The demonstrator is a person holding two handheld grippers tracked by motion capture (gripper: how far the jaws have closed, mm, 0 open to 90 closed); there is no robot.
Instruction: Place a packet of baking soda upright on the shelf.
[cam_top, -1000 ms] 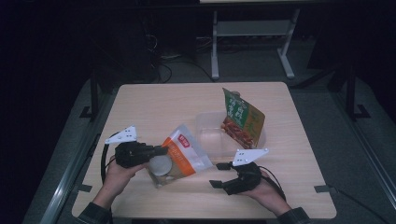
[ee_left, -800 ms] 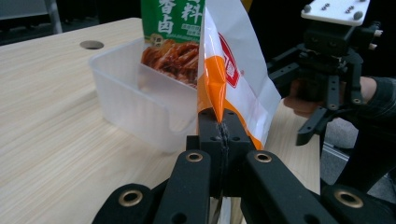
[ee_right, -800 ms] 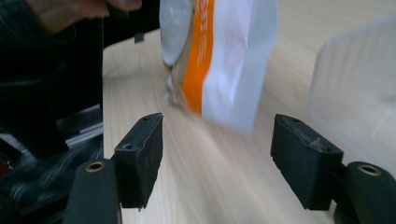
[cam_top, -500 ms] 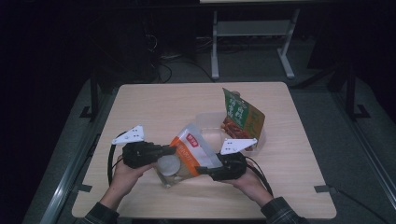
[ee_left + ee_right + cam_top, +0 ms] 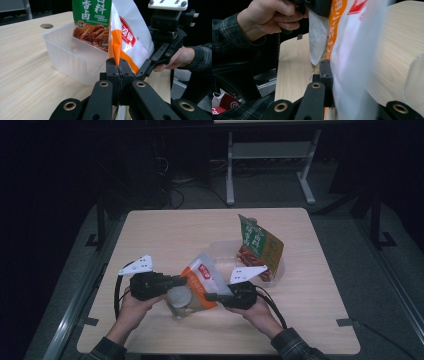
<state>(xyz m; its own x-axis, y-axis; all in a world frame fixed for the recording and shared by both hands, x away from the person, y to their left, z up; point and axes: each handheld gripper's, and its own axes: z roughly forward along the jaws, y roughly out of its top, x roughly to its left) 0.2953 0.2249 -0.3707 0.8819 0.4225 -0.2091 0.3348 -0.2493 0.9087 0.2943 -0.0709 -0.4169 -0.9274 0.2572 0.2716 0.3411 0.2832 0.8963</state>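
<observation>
**Pouch held between both grippers**

The pouch [image 5: 200,282] is held lifted above the table [image 5: 165,232], lower centre of the high view. Its orange edge is pinched in the closed jaws of the left gripper [image 5: 118,67]. Its opposite side is clamped by the right gripper [image 5: 212,296]. Behind, at centre right, a green packet [image 5: 260,247] stands in a clear tub [image 5: 62,53].

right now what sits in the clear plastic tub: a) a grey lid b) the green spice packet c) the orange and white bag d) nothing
b, the green spice packet stands leaning inside the clear tub, while the orange and white bag is held up between the left gripper and the right gripper.
</observation>
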